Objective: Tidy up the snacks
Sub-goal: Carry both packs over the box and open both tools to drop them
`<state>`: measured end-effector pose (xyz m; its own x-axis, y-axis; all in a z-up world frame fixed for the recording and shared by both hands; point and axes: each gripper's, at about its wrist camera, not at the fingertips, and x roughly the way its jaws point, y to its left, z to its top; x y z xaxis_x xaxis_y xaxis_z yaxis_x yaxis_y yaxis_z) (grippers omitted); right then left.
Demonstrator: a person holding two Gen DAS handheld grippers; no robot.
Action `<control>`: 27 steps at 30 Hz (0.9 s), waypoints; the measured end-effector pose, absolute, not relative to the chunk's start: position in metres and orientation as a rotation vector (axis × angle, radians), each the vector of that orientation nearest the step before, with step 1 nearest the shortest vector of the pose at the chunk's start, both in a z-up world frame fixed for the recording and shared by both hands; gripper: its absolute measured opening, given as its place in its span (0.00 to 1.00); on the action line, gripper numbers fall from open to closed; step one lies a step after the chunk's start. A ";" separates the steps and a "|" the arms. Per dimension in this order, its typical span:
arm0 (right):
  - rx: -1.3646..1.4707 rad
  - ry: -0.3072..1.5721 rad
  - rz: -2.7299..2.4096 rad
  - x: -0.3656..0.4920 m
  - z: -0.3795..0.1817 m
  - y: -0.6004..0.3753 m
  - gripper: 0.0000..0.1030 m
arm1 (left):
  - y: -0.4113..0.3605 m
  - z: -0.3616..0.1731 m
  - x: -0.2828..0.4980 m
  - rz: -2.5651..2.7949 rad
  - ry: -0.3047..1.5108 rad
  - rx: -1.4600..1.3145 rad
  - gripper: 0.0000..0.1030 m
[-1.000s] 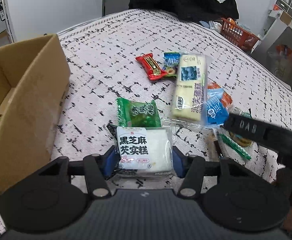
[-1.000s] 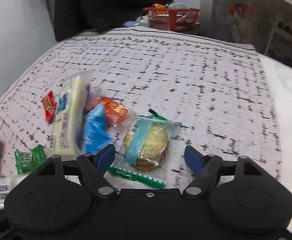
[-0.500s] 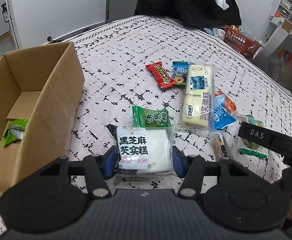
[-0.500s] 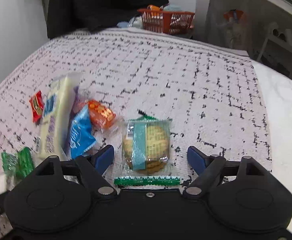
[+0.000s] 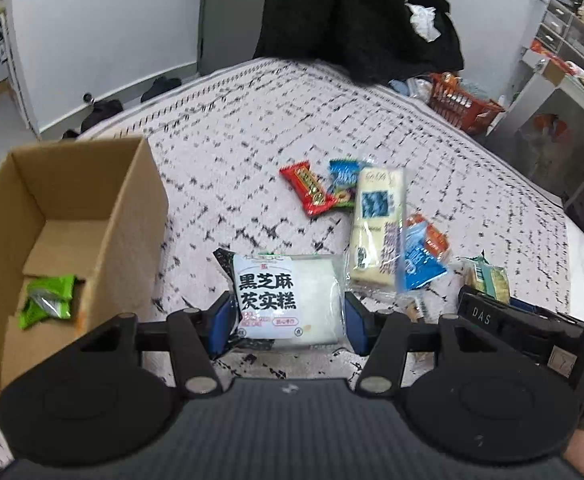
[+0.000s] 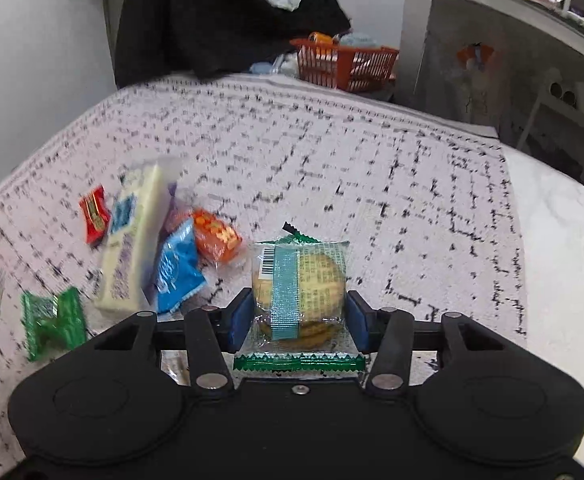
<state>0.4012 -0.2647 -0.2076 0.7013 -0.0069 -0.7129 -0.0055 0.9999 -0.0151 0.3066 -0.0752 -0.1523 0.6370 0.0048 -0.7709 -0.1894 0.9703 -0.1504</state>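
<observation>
Cake pack (image 5: 287,300) gripped, biscuit pack (image 6: 300,288) — fingers closing

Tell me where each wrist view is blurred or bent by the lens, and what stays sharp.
Left wrist view: white cake pack in the left claw is sharp with readable print; the cardboard box is fairly clear; the bedspread curves with fisheye bending. Right wrist view: cookie pack between the closing right claw is crisp; the long cream pack and green candy at left are smeared.
</observation>
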 end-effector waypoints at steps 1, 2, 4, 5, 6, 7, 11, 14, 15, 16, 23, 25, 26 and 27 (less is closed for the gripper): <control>-0.007 0.790 -0.001 0.400 -0.204 -0.266 0.46 | -0.075 -0.148 0.305 0.102 0.871 -0.219 0.54; -0.001 0.787 -0.004 0.399 -0.200 -0.267 0.46 | -0.074 -0.143 0.304 0.091 0.868 -0.213 0.54; 0.005 0.772 -0.008 0.394 -0.192 -0.266 0.46 | -0.072 -0.135 0.302 0.077 0.864 -0.205 0.54; 0.007 0.761 -0.003 0.391 -0.186 -0.264 0.46 | -0.070 -0.131 0.301 0.070 0.861 -0.204 0.54; 0.007 0.752 0.005 0.389 -0.181 -0.262 0.46 | -0.068 -0.126 0.298 0.058 0.854 -0.204 0.54; 0.007 0.742 0.016 0.386 -0.177 -0.259 0.46 | -0.065 -0.122 0.296 0.051 0.844 -0.205 0.54; 0.004 0.712 0.056 0.375 -0.159 -0.243 0.46 | -0.054 -0.113 0.288 0.050 0.809 -0.211 0.54; 0.007 0.700 0.092 0.367 -0.146 -0.230 0.46 | -0.040 -0.110 0.284 0.059 0.791 -0.241 0.54; 0.003 0.694 0.101 0.364 -0.142 -0.224 0.46 | -0.034 -0.110 0.281 0.066 0.779 -0.253 0.54; -0.002 0.690 0.105 0.362 -0.139 -0.219 0.46 | -0.029 -0.109 0.280 0.072 0.774 -0.264 0.54; 0.006 0.672 0.121 0.346 -0.119 -0.194 0.46 | 0.009 -0.095 0.278 0.114 0.726 -0.333 0.54; 0.004 0.670 0.127 0.342 -0.115 -0.186 0.46 | 0.018 -0.090 0.276 0.115 0.711 -0.338 0.54; 0.003 0.668 0.130 0.339 -0.113 -0.183 0.46 | 0.022 -0.088 0.275 0.121 0.700 -0.335 0.54; -0.001 0.666 0.133 0.337 -0.112 -0.178 0.46 | 0.025 -0.087 0.274 0.124 0.691 -0.333 0.54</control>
<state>0.3369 -0.1781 -0.1117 0.7783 0.1227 -0.6157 -0.1235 0.9915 0.0415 0.2742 0.0255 -0.0868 0.7656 0.0023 -0.6433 -0.2210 0.9401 -0.2597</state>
